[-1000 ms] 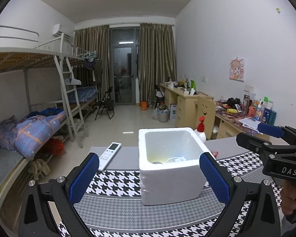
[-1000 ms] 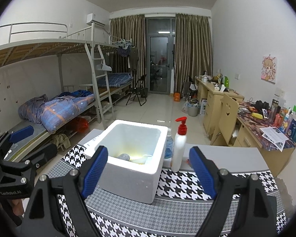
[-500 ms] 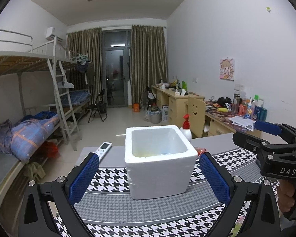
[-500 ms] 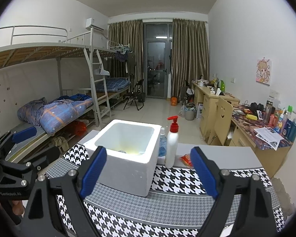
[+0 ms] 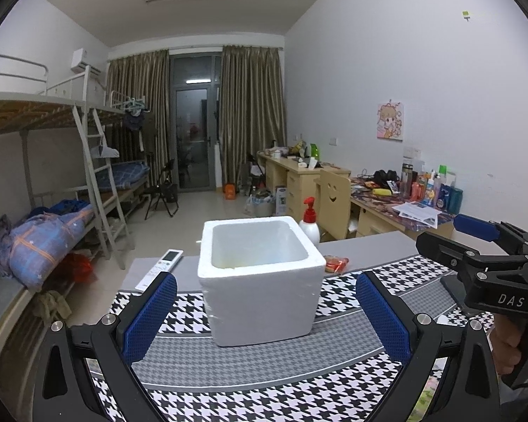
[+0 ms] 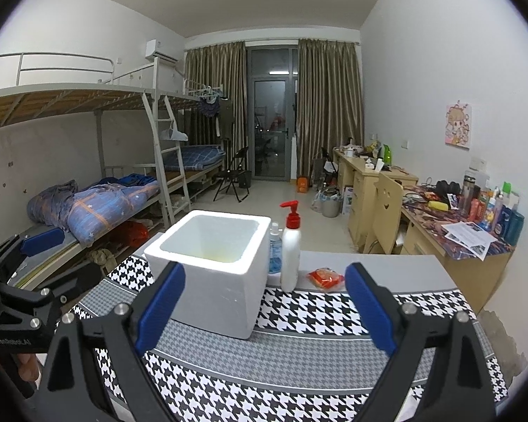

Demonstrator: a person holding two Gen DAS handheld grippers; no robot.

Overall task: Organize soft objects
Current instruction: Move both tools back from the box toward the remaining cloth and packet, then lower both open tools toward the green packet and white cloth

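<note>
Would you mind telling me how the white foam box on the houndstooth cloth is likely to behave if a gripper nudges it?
The white foam box looks like thick-walled foam, so probably light and likely to slide. Its broad flat base suggests it will not tip easily. The foam may dent or crumble under hard pressure.

Both views look forward along their own gripper's fingers, tilted slightly down over the houndstooth table [image 5: 264, 376] toward the far balcony door [image 6: 270, 130]; the left wrist view sits near the white foam box [image 5: 260, 281], facing it squarely; the right wrist view sees it left of centre; both share box, pump bottle [image 6: 290, 253] and room
</note>
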